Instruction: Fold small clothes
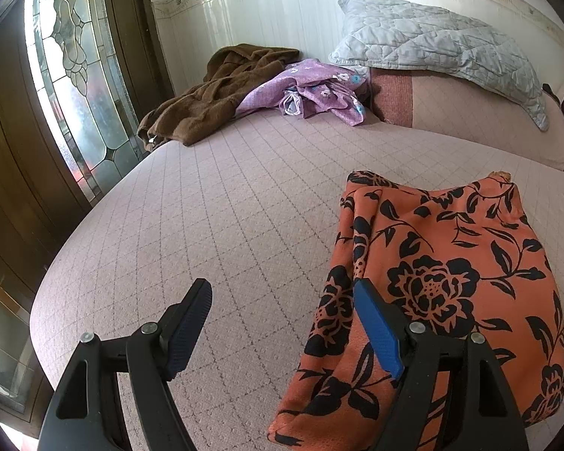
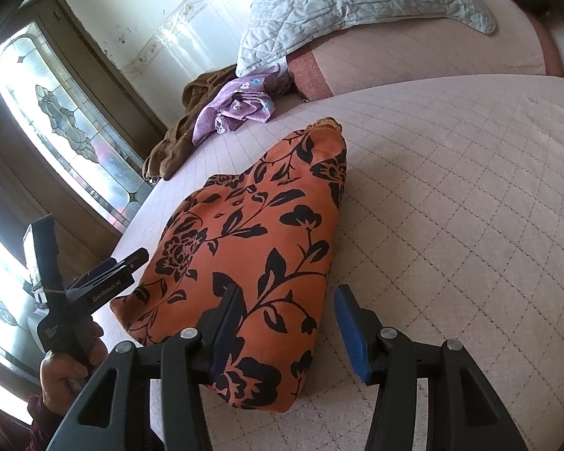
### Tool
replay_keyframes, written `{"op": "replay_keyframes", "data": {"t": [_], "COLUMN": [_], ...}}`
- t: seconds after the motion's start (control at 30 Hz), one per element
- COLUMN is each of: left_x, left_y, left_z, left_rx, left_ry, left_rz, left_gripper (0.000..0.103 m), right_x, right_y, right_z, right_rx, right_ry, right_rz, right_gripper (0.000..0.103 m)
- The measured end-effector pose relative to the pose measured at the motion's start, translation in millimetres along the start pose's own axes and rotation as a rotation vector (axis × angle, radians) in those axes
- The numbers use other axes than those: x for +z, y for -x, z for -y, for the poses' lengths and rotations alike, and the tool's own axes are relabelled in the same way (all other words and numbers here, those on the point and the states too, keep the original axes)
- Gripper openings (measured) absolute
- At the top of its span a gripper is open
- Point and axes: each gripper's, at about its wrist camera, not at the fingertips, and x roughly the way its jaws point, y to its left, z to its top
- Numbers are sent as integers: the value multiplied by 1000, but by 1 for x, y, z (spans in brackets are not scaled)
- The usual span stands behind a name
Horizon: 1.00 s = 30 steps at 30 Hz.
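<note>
An orange garment with black flowers point(image 1: 443, 263) lies folded on the pink quilted bed; it also shows in the right wrist view point(image 2: 252, 233). My left gripper point(image 1: 282, 289) is open and empty, its right finger over the garment's left edge, its left finger over bare bed. The left gripper also shows from the side in the right wrist view point(image 2: 128, 263), held by a hand at the garment's left. My right gripper point(image 2: 287, 295) is open and empty, its left finger over the garment's near right part, its right finger over the bed.
A purple flowered garment point(image 1: 312, 90) and a brown garment point(image 1: 214, 101) lie crumpled at the bed's far side. A grey quilted pillow point(image 1: 443, 49) rests on a pink bolster point(image 1: 470, 105). A stained-glass door point(image 1: 71, 75) stands left of the bed point(image 1: 225, 206).
</note>
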Motion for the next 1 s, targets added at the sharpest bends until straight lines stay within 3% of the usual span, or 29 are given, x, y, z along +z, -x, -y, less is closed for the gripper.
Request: {"op": "replay_keyframes", "data": {"t": [1.0], "left_x": [0], "left_y": [2], "left_z": [0], "left_rx": [-15], "left_ry": [2], "left_rz": [-5], "left_gripper": [78], "right_x": [1], "right_y": [3], "right_z": [0], "right_rx": [9], "right_ry": [-1], "right_rz": [5], "right_gripper": [54]}}
